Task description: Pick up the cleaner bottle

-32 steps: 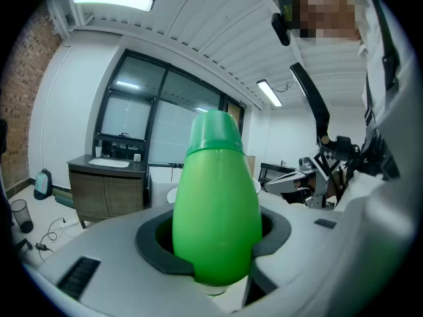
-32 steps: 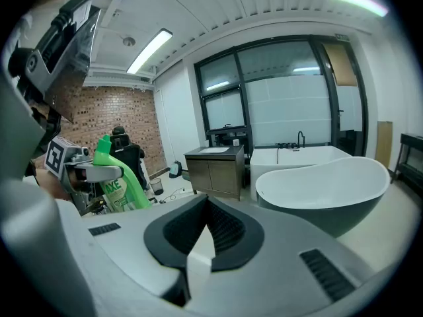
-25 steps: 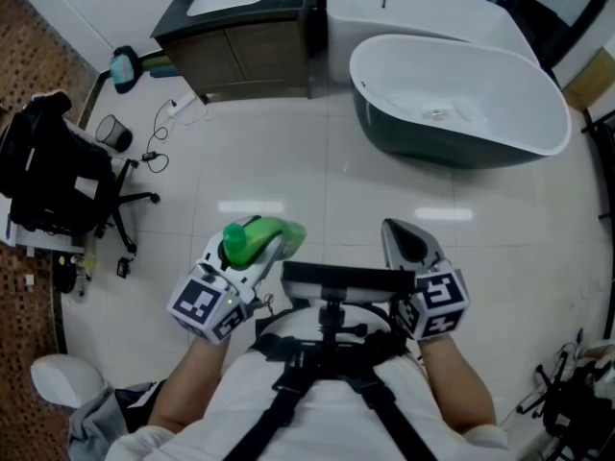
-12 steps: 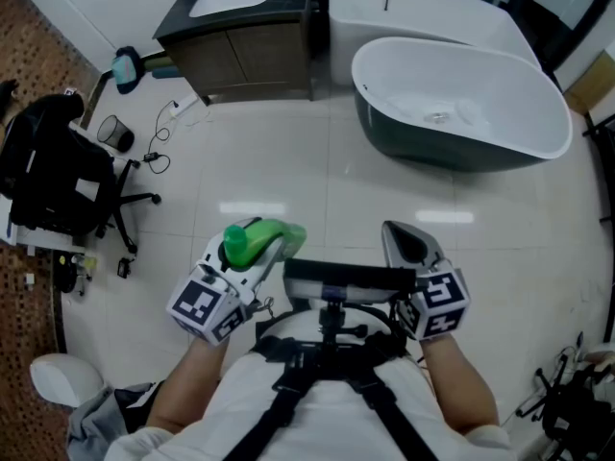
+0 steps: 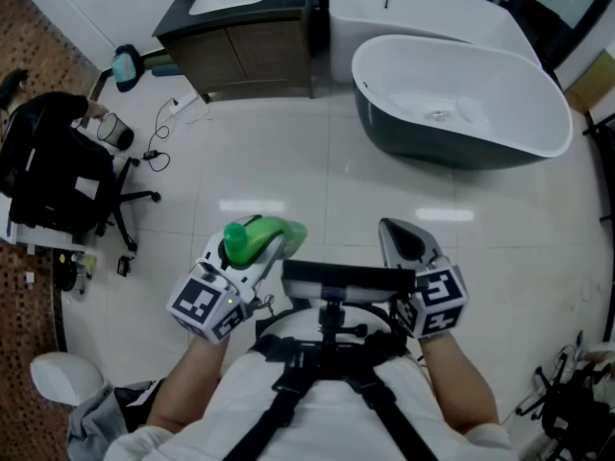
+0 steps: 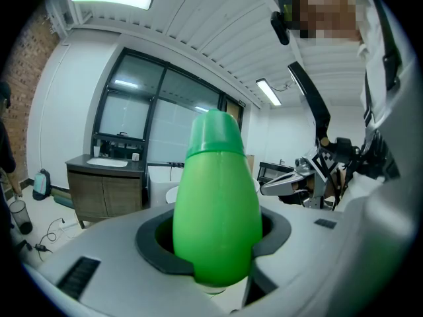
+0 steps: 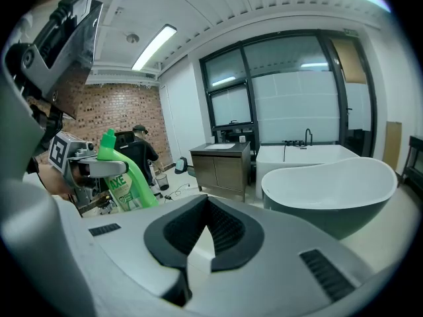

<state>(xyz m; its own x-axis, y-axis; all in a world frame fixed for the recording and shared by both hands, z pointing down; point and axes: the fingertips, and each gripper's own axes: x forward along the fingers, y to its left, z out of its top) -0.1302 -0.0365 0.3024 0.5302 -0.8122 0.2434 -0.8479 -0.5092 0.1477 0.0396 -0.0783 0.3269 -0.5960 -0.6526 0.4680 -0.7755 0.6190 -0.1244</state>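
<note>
glossy tile floor [image 5: 288, 152] below left gripper [image 5: 273, 249] clamping smooth green cleaner bottle [image 5: 252, 237], right gripper [image 5: 404, 241] fingers closed.

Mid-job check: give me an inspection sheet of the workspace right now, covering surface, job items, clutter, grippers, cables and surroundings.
Surface: pale glossy tiled floor, showing light reflections.
Job's things: green cleaner bottle, off the floor, held between the left gripper's jaws.
Clutter: black office chair and small mesh bin at the left.
Grippers: left gripper shut on the cleaner bottle; right gripper shut, nothing between its jaws.
Cables: loose cable lying on the floor beside the bin.
Surroundings: freestanding bathtub ahead, dark vanity with a basin to its left, a person near the brick wall.
</note>
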